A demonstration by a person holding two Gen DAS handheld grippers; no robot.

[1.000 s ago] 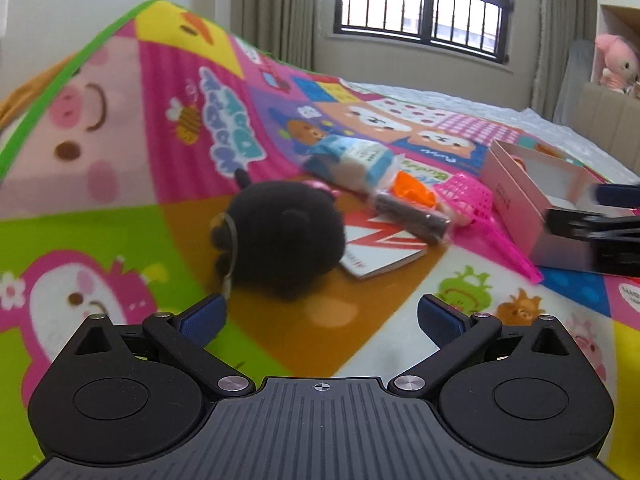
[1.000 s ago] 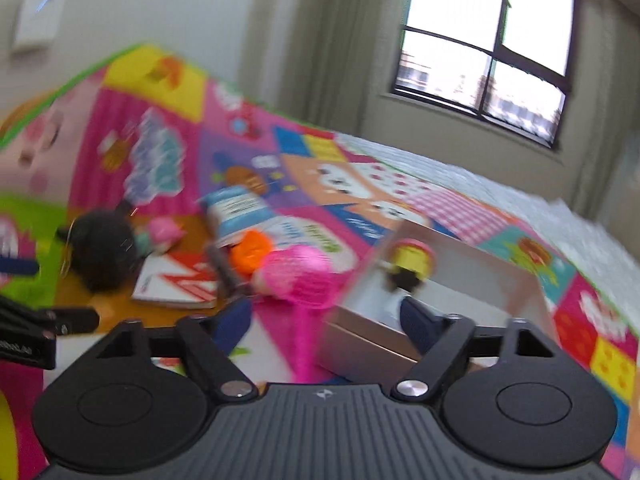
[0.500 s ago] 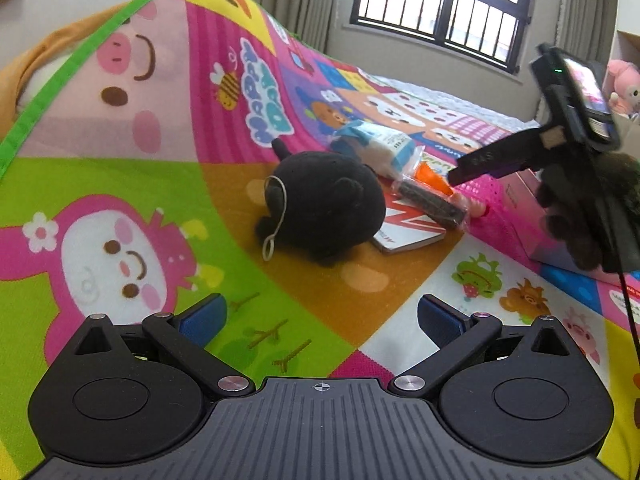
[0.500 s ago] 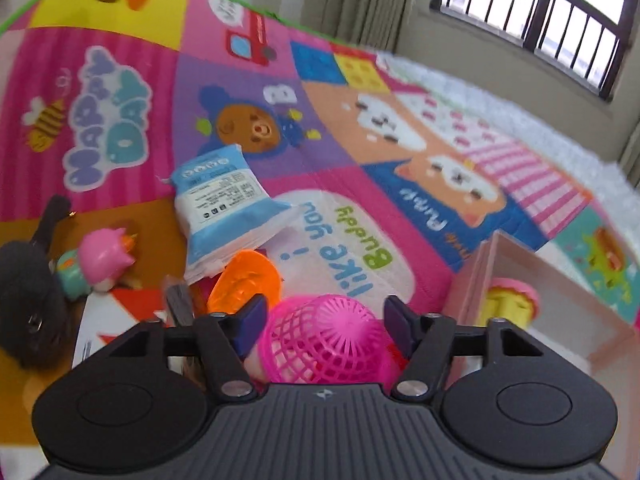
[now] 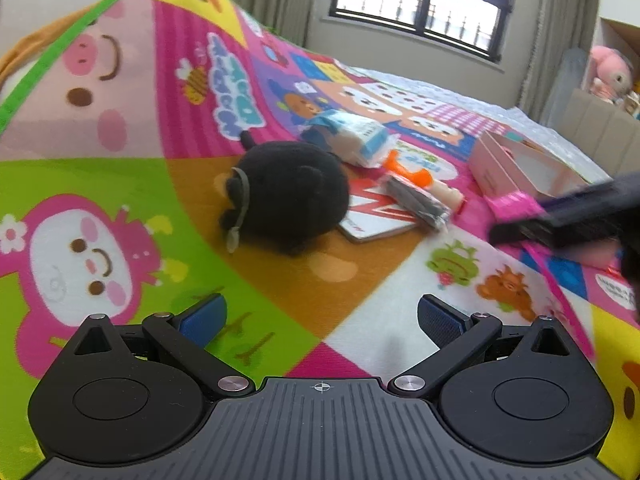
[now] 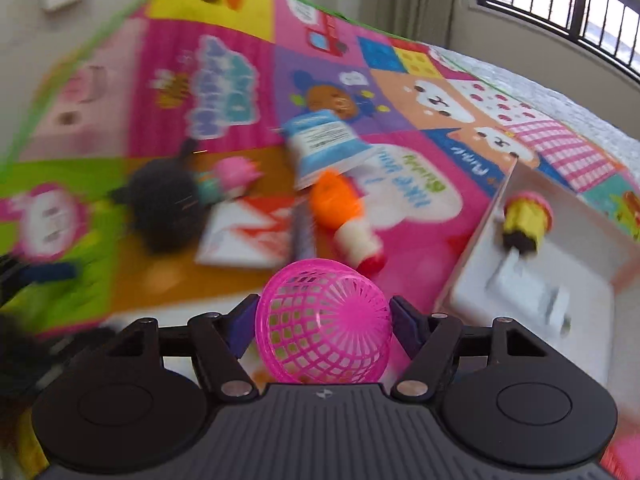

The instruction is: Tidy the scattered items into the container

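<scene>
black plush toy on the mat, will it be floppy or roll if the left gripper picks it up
The black plush toy looks soft and fuzzy, so it will probably squash between the fingers and feel light. Its rounded body may roll if nudged, though the mat should slow it.

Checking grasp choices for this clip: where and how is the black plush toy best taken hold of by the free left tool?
Probably across the round body of the black plush toy, coming from above and the near side. The body is the widest, softest part, lies clear on the play mat, and the open left tool already faces it. Its thin hanging loop looks too slight to pinch reliably.
</scene>
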